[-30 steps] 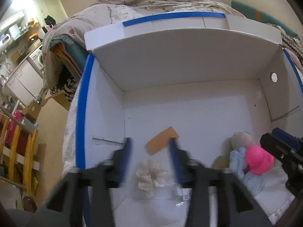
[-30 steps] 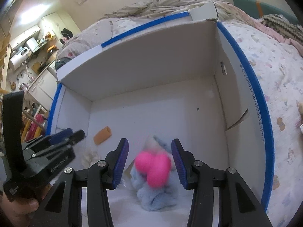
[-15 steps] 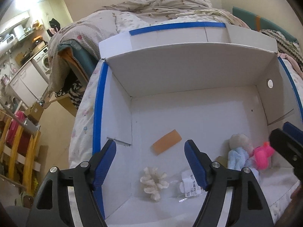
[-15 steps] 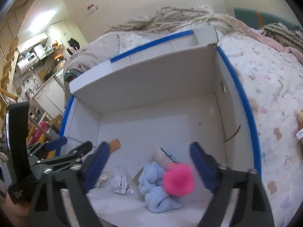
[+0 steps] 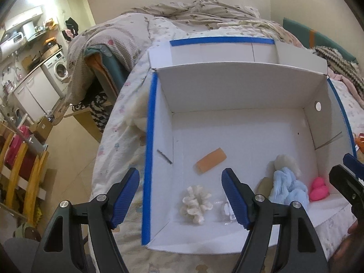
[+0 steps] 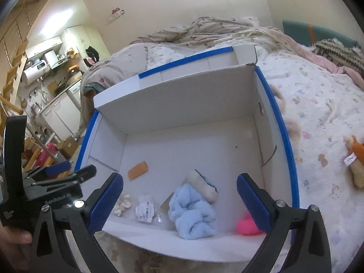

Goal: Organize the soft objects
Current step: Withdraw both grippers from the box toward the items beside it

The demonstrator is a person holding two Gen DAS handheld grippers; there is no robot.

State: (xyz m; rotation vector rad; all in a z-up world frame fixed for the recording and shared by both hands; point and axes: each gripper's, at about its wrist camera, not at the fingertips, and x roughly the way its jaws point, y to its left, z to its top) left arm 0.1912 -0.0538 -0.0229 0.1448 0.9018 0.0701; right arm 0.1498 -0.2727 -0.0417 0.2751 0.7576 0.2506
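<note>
We hold both tools above the near edge of the white cardboard box with blue-taped rims [image 5: 149, 136], which sits on the patterned bedspread [image 6: 318, 104]. The left gripper [image 5: 180, 196] has its jaws spread wide and holds nothing; the right gripper [image 6: 179, 199] is likewise wide open and empty.

Several soft things already lie on the box floor, gathered toward the near wall: a fluffy light-blue cloth bundle [image 6: 191, 211] with a cream plush roll [image 6: 203, 187] touching its far side, a bright pink rounded toy [image 6: 246, 225] in the near right corner, a white ruffled scrunchie-like piece [image 5: 195, 206] on the left, a crumpled clear packet with a label [image 6: 145, 210] between them, and an orange sponge-like block [image 5: 210, 160] farther in.

An orange-and-cream plush toy [image 6: 355, 159] lies outside on the bedspread, well right of the box. We judge it the likely next pick, which suits open jaws on that side.
</note>
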